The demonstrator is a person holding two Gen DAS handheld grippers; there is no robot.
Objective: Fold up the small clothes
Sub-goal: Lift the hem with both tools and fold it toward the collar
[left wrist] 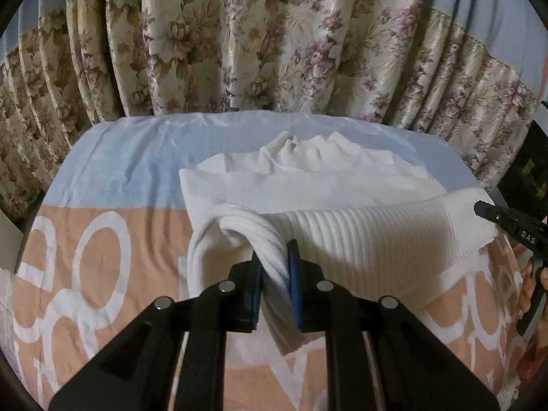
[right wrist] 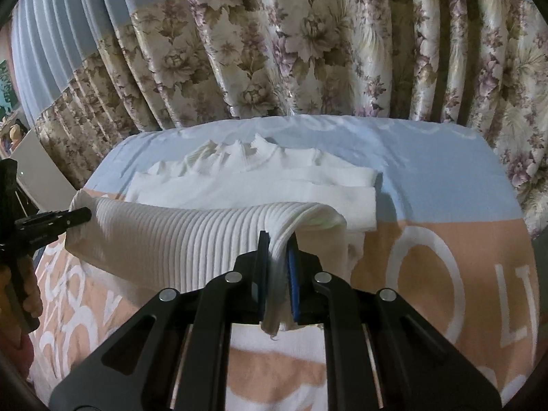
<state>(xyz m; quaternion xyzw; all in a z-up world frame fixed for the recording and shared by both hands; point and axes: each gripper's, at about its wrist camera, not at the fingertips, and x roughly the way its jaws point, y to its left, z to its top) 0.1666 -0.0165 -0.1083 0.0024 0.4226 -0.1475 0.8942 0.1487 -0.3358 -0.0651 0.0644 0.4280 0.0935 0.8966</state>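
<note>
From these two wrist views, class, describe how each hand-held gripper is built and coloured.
The left hand-held gripper and the right hand-held gripper look alike: matte black linkage arms with round silver pivot pins, and blue ribbed pads lining black fingers. White letters "DAS" mark the right one's side.

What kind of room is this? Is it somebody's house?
Probably a home, maybe a bedroom. Long flowery curtains hang behind a surface covered with a blue and peach printed sheet, and a white ribbed sweater is being folded on it.
</note>
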